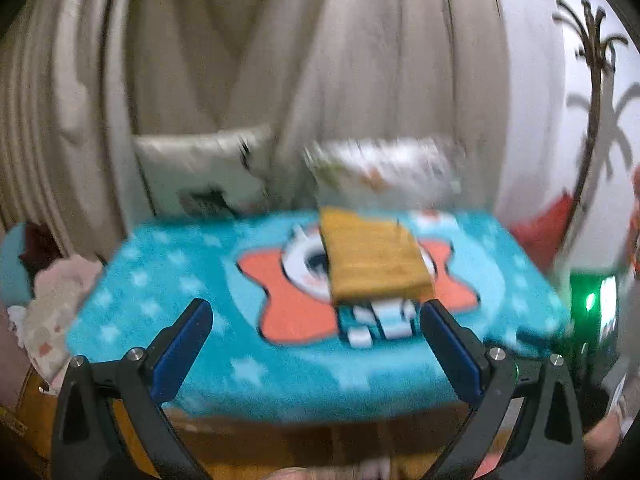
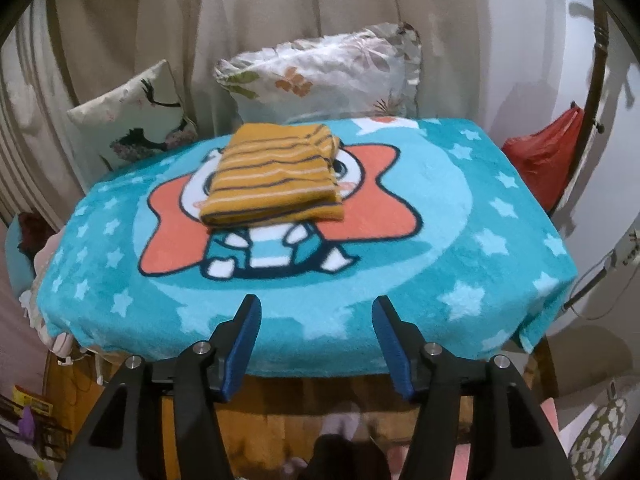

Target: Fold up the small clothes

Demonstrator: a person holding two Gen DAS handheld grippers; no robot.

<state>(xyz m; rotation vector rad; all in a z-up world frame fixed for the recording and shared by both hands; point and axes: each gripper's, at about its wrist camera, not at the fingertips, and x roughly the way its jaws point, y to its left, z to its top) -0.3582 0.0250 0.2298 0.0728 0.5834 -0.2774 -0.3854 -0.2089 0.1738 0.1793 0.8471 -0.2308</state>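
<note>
A: Site notes. Worktop (image 2: 520, 248) covered by a teal blanket (image 2: 400, 300) with white stars and a cartoon figure on an orange star shape. Where's the garment?

B: Striped garment (image 2: 276, 176), mustard with dark and pale stripes, lies folded into a compact rectangle on the blanket, toward the far half, over the cartoon figure's head. In the left wrist view it shows as a blurred mustard block (image 1: 376, 264) in the same spot.

A: Left hand-held gripper (image 1: 316, 348)?

B: Spread wide, blue pads far apart, nothing between them. It hovers over the near edge of the blanket, clear of the garment. That view is motion-blurred.

A: Right hand-held gripper (image 2: 316, 344)?

B: Jaws apart, narrower than the left, nothing pinched. It sits at the near edge of the worktop, well short of the garment. The fabric is touched by neither tool.

A: Surroundings?

B: Two cushions behind the worktop: a pale one with a dark bird print (image 2: 136, 128) at left, a floral one (image 2: 328, 72) at centre. Beige curtain (image 2: 280, 8) behind both. Something red (image 2: 548, 160) at right beside a dark curved pole (image 2: 596, 68); what it is I cannot tell. Wooden front (image 2: 288, 396) visible under the blanket's near edge.
</note>
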